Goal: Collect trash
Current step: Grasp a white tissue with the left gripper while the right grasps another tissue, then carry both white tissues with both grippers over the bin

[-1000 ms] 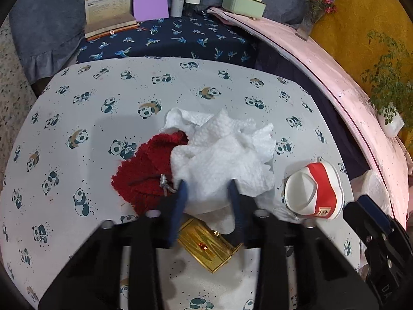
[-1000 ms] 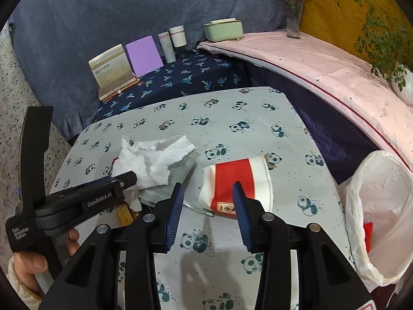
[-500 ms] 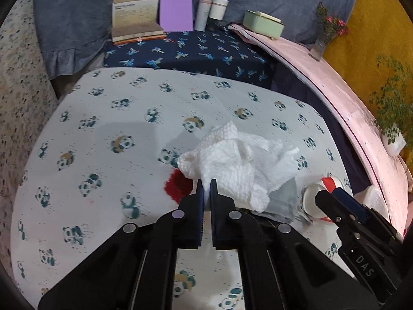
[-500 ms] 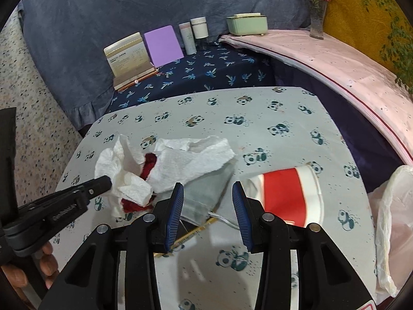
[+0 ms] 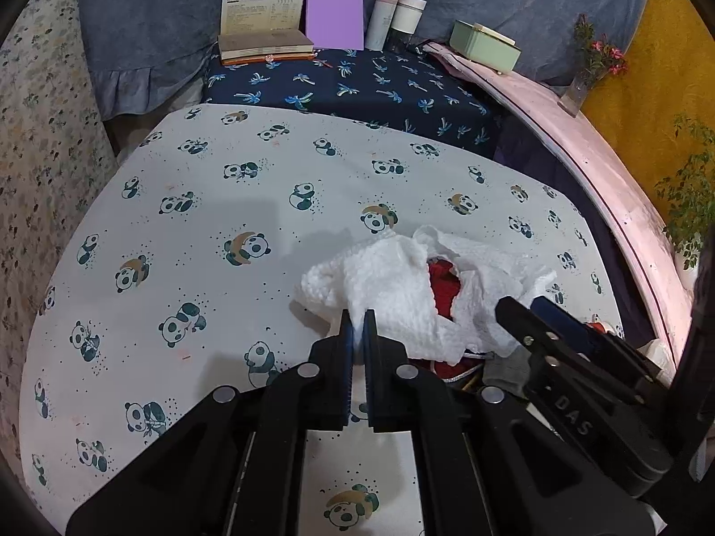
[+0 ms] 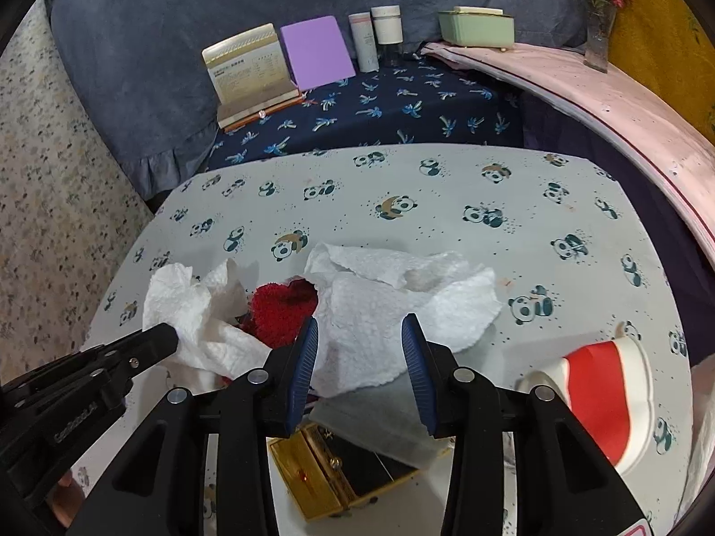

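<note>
trash is still on the bench, none of it visibly bagged from these views. judged early in the task: one piece gripped, everything else left to collect. landmark for places: the white paper towel, crumpled, lying near the front middle of the panda-print bench cloth. left claw is pressed together on the towel's near-left edge, with a pinch of paper caught between the blue pads. right claw sits over the towel's near-right part, jaws apart and closing, towel between them, pads not yet pressing on it as far as can be seen. towel looks thin, embossed, soft, in several folded layers; likely to drape and trail when lifted. a red fuzzy piece shows through the towel's gap, partly covered by it. just in front of the towel, partly under it, lies a grey flat piece and a gold box, open or flattened, cannot tell which. to the right of the towel, apart from it, a red and white paper cup lies on its side. a pale plastic bag edge shows beyond the cup at the bench's right edge; contents not visible.
</note>
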Tool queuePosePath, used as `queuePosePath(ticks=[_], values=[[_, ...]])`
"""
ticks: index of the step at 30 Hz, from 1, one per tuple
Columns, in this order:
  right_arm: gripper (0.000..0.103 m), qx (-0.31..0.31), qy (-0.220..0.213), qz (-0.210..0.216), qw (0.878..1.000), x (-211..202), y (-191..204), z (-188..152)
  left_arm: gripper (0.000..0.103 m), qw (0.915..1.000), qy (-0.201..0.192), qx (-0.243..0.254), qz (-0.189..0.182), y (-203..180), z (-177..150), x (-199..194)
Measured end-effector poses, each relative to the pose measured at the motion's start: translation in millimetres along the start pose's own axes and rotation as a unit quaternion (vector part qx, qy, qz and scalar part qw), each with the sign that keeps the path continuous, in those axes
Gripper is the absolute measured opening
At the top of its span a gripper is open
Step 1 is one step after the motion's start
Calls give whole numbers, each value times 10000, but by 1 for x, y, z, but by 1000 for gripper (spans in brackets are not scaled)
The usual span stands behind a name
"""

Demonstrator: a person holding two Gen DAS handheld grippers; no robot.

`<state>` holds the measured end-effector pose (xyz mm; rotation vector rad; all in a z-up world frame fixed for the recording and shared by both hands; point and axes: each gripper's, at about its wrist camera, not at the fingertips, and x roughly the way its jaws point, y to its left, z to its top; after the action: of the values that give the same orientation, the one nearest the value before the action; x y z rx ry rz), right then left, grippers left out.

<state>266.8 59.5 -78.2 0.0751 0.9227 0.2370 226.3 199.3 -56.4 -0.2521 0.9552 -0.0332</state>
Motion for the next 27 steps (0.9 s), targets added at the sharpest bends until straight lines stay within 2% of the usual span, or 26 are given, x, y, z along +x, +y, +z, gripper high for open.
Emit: queuePosePath(ticks=[4,7,17,27], values=[[12,-17,134,1,9999,8,-3,-3,4,10000,2,33,-22,-2,0,1],[3,34,72,63,9999,2,-8,-4,4,10000,-26,68,-50,-7,2,-1],[2,330,-599,20,9977,-62,-35,6,4,9989,-265,288,-242,-36,3,-27],[2,726,-1425,-300,9867,-149,-81,9,4,9932,-546,815,-633,-102,-3,-64]])
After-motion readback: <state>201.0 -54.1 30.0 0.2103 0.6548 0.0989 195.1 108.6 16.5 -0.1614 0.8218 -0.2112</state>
